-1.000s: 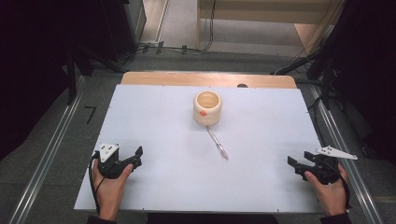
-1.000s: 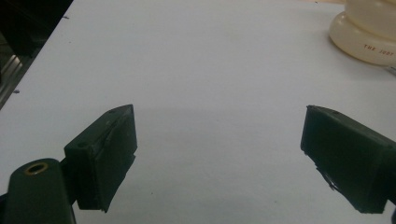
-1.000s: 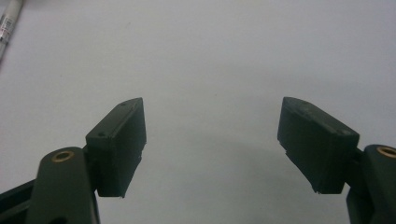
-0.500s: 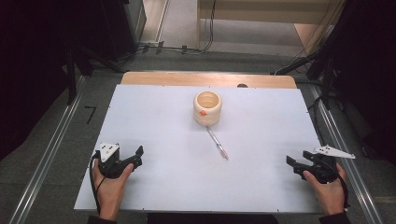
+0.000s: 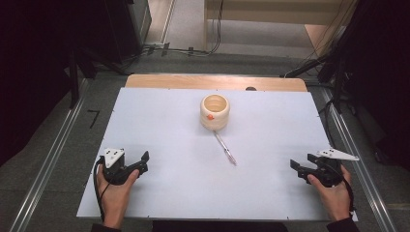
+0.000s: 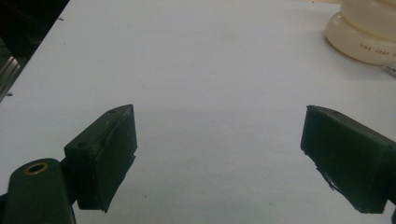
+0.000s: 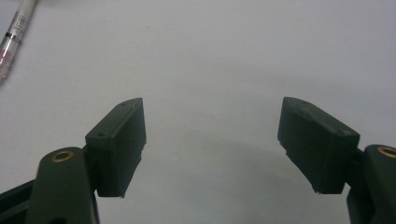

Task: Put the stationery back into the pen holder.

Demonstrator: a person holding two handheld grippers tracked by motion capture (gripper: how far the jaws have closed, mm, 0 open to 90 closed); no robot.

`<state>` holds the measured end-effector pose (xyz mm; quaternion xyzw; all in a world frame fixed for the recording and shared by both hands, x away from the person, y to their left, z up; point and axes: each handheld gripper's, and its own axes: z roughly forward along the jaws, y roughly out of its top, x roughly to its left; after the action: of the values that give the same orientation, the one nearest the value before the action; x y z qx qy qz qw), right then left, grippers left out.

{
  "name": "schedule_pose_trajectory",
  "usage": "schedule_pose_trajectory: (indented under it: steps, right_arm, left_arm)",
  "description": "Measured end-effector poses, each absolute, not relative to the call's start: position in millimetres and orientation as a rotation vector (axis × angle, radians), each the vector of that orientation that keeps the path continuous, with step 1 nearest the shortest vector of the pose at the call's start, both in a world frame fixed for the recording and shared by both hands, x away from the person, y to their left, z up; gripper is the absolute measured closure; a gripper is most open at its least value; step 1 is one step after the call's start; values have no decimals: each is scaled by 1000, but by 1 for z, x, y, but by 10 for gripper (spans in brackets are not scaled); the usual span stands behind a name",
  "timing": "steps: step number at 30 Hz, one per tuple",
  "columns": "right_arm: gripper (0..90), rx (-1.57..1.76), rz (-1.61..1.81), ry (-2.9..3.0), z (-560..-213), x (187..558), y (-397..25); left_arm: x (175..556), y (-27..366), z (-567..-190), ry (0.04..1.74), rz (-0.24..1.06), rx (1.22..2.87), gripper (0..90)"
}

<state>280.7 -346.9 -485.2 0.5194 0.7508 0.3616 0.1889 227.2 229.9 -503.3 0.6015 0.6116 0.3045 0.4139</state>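
A cream ribbed cup [image 5: 214,111] with an orange spot stands upright at the middle back of the white table [image 5: 159,125]; its base shows at the top right of the left gripper view [image 6: 362,39]. A clear pen [image 5: 225,149] lies flat just in front of the cup, and its end appears at the top left of the right gripper view [image 7: 14,35]. My left gripper [image 5: 140,163] rests near the front left, open with nothing between its jaws [image 6: 219,158]. My right gripper [image 5: 297,169] sits at the front right, open and empty [image 7: 212,149].
A wooden strip [image 5: 217,82] runs along the table's far edge. Metal rails [image 5: 46,164] flank both sides, with cables on the floor behind. Dark equipment stands at the back left and right.
My right gripper has shifted slightly left and forward. The left gripper, cup and pen have not moved.
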Motion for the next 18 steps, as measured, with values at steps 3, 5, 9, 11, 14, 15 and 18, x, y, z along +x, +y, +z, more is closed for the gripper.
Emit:
schedule_pose_trajectory:
  steps: [3,5,9,11,14,15,18]
  right_arm:
    - [221,1446,1018,2123,-485,283,-342]
    - [221,1439,1020,2126,-484,284,-339]
    - [221,1431,1015,2134,-485,287,-335]
    - [221,1429,1014,2138,-485,288,-334]
    - [221,1421,1012,2145,-486,289,-332]
    - [221,1421,1012,2145,-486,289,-332]
    - [221,1413,1012,2150,-485,290,-328]
  left_arm:
    - [228,230,-503,1538,765,1510,114]
    - [228,229,-503,1537,766,1512,114]
    - [228,229,-503,1536,763,1513,114]
    - [229,228,-504,1536,762,1515,114]
    - [229,228,-504,1536,761,1514,114]
    - [229,228,-504,1536,761,1514,114]
    - [229,228,-504,1537,760,1516,114]
